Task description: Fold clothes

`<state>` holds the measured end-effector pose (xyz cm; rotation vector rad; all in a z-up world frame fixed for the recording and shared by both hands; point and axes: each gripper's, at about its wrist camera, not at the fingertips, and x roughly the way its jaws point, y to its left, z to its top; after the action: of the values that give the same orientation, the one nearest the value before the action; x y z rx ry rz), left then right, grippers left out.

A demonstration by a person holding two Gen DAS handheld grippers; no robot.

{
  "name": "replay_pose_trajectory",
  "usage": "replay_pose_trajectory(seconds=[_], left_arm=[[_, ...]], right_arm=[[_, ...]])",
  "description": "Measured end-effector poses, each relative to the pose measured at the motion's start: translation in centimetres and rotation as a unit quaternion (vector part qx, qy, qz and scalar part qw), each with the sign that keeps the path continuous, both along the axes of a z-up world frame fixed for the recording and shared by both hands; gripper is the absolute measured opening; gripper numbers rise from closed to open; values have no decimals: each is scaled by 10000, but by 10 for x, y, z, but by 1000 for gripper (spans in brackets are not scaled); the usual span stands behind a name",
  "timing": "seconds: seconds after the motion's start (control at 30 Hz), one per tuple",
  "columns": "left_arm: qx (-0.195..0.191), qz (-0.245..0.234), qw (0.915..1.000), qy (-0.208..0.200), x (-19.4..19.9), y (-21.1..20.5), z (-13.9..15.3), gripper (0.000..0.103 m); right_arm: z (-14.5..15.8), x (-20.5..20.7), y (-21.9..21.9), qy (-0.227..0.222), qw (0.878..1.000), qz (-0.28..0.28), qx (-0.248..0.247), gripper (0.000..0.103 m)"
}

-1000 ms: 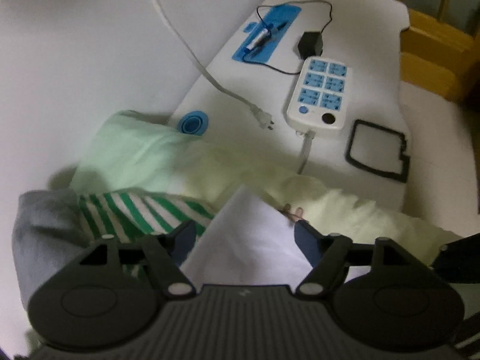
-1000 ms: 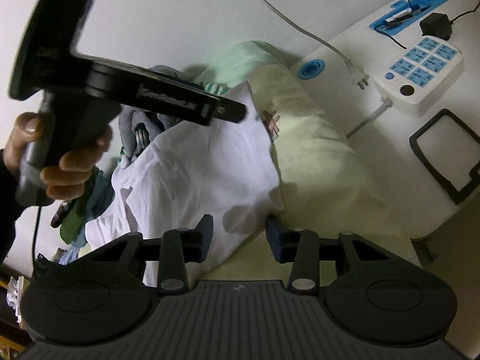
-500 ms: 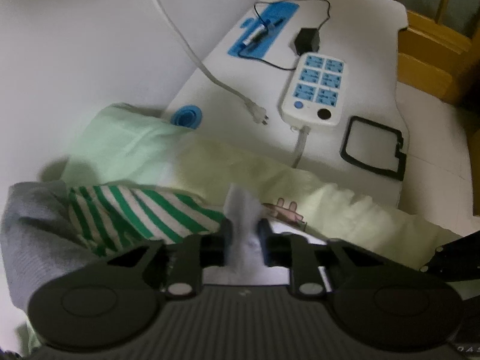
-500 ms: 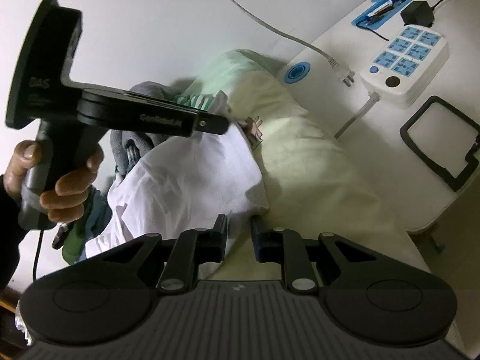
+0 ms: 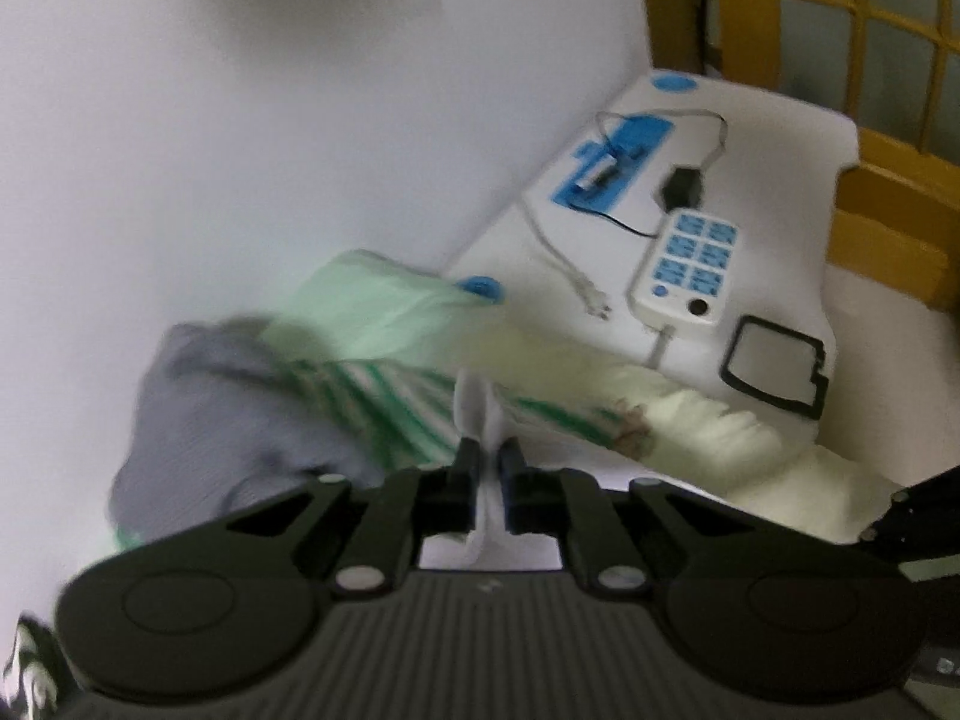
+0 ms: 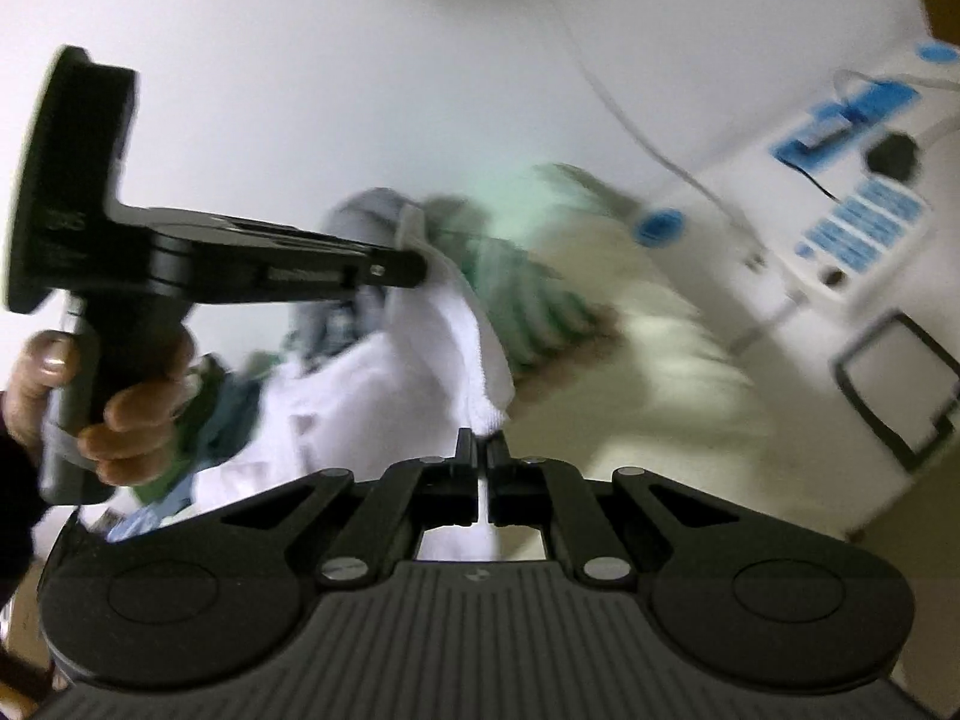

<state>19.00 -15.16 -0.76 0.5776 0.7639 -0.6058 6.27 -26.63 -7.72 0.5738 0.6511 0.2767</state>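
Both the left claw (image 5: 487,468) and right claw (image 6: 482,456) pinch the white shirt (image 6: 420,372); thin grips could slip, dropping it onto the pile.

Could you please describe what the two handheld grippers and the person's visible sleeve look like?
Both grippers are matte black: the right gripper has a ribbed grey-black body, two round discs and silver screws on angled links; the left gripper matches, with blue fingertip pads. From the side it shows a pistol handle and faint lettering. The sleeve is dark.

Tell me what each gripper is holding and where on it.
Both hold the white garment: the left gripper pinches a raised fold at one edge, the right gripper another bunched edge.
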Motion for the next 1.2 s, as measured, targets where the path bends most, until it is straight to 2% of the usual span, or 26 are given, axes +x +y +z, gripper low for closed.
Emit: replay_pose_trajectory(seconds=[0.17,0.3,0.5,0.67,0.8,0.93,1.1,1.2], left_arm=[[-250,371,9989,-170,-9,60,16,7],[-308,624,9971,-296,-16,103,16,7],[-560,921,9938,-289,-29,171,12,7],[-728,1090,9911,-222,-45,222,3,7],[-699,1171,9905,-184,-51,251,-7,7],[-509,1333,9896,-167,-46,269,-24,7],[-550,1570,9860,103,-36,286,-45,8],[-457,1653,9849,250,-32,290,-61,15]], right_arm=[[16,-8,47,-194,9991,336,-190,3],[20,-15,94,-227,9979,505,-328,3],[13,-29,167,-255,9959,695,-510,3],[2,-42,210,-204,9946,724,-709,3],[-5,-49,238,-218,9917,831,-954,3],[-15,-48,263,-183,9885,972,-1144,3],[-26,-41,287,-116,9821,1238,-1415,3],[-35,-36,290,47,9801,1253,-1540,11]])
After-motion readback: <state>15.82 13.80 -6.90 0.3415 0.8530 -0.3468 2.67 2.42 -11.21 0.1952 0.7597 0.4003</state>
